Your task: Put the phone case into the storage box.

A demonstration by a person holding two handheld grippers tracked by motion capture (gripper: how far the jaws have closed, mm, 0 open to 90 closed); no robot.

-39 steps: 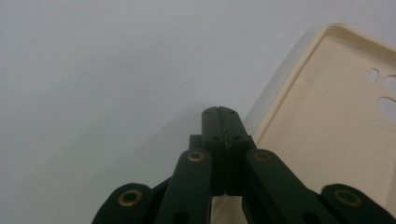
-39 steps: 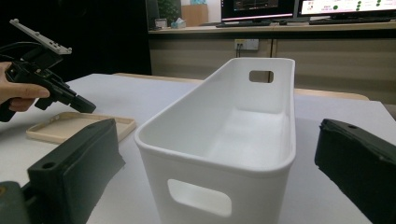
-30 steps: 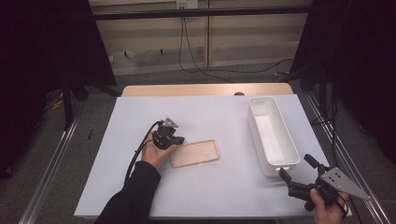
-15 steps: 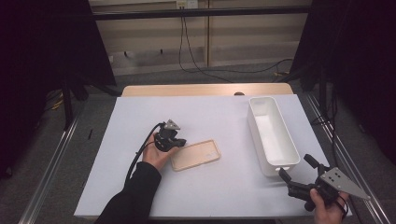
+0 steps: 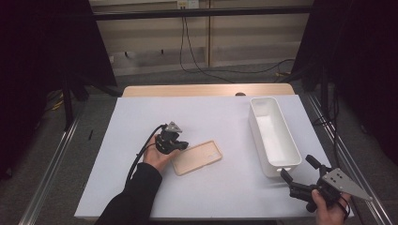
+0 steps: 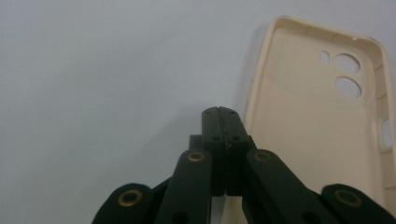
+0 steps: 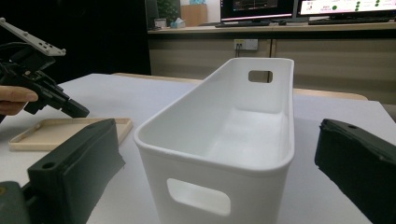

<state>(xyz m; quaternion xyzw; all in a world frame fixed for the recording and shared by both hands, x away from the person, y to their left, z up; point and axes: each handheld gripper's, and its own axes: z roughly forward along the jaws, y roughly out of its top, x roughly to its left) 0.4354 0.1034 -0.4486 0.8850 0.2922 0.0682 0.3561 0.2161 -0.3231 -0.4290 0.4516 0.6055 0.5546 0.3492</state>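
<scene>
While the right gripper [image 5: 295, 172] sits nearest, jaws wide and empty just short of the bin's [image 5: 273, 136] near end, one beige phone case [image 5: 197, 157] lies flat well left of that single white bin, left gripper [image 5: 182, 145] jaws shut, empty, at its left edge.

The phone case [image 5: 197, 157] is a pale cream-beige, plain, without pattern. The bin [image 5: 273, 136] is plain glossy white. The counter [image 5: 141, 108] has a pale bluish-white top with a light wood strip along its far edge. Both claws, left [image 5: 180, 145] and right [image 5: 296, 169], are black, the right with a grey plate; the left shows small brass-coloured rivets.
</scene>
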